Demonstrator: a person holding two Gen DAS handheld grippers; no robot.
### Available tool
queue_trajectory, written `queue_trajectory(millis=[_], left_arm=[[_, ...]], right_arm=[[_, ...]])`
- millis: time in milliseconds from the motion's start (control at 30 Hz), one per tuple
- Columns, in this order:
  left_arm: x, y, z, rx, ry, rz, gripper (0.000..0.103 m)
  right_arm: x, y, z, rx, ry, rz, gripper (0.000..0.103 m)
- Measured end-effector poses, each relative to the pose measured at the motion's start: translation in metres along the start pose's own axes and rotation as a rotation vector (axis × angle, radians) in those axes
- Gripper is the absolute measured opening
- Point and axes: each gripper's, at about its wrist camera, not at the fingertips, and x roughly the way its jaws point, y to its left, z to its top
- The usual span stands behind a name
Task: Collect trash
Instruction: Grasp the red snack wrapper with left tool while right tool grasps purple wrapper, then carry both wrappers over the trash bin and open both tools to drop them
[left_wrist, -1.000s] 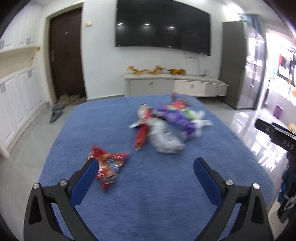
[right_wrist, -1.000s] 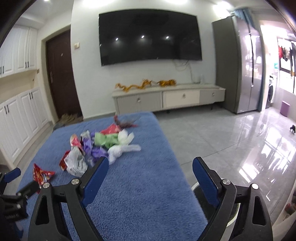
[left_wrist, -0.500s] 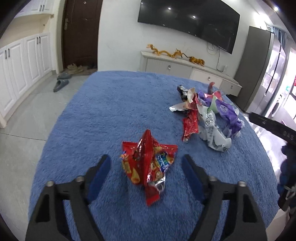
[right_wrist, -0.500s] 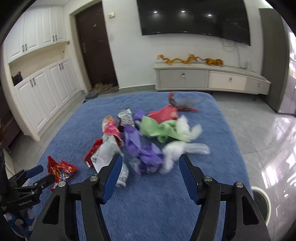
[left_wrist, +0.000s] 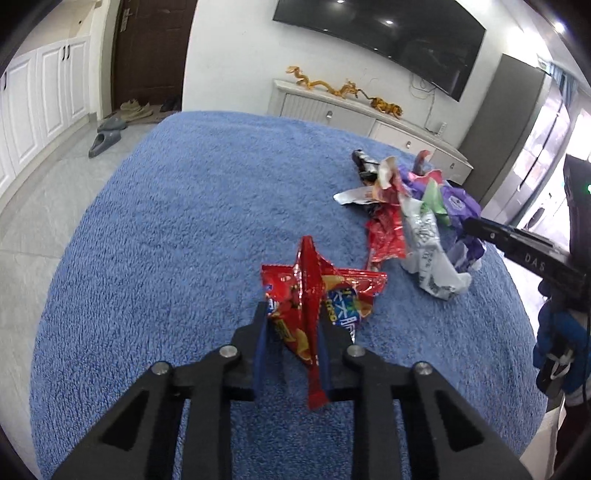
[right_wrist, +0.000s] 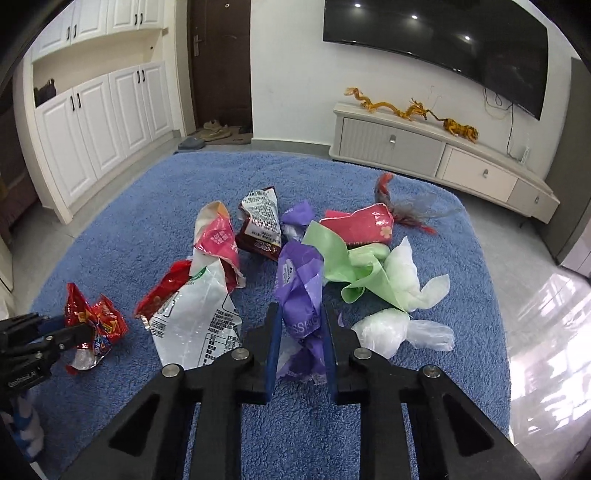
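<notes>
Left wrist view: the left gripper (left_wrist: 291, 328) is seen pressed onto a crumpled red foil snack packet (left_wrist: 317, 295), pinched between its blue pads near the left edge of the blue fleece-covered table (left_wrist: 166, 229); whether the packet is clear of the fleece cannot be told. Right wrist view: the right gripper (right_wrist: 301, 332) is closed around a crumpled purple plastic wrapper (right_wrist: 301, 295) at the near side of the litter heap in the middle of the table. Just left of it a white printed foil bag (right_wrist: 195, 317) is noted, with a pink-and-white packet (right_wrist: 216, 240) and a dark brown printed sachet (right_wrist: 260, 225) behind. To the right, a light green plastic bag (right_wrist: 354, 269) and a clear plastic bag (right_wrist: 399, 328) are recorded, with a red-pink wrapper (right_wrist: 360, 225) towards the far edge. No bin or other container is visible in either view.
</notes>
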Motion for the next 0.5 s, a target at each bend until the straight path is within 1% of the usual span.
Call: queue_trajectory(millis=[133, 300, 400, 467, 500], left_arm=[[-0.016, -0.013, -0.003, 0.044, -0.038, 0.018, 0.018], [-0.041, -0.028, -0.002, 0.076, -0.089, 0.015, 0.018], [-0.056, -0.041, 0.005, 0.106, -0.123, -0.002, 0.018], [-0.063, -0.056, 0.012, 0.135, -0.143, -0.034, 0.018], [-0.066, -0.063, 0.015, 0.149, -0.152, -0.048, 0.018]], right_arm=[[-0.022, -0.004, -0.002, 0.02, -0.042, 0.039, 0.016], [-0.056, -0.014, -0.006, 0.096, -0.117, 0.124, 0.016], [-0.082, -0.027, -0.012, 0.16, -0.169, 0.165, 0.016], [-0.095, -0.037, -0.017, 0.191, -0.197, 0.163, 0.016], [-0.103, -0.044, -0.02, 0.206, -0.211, 0.145, 0.016]])
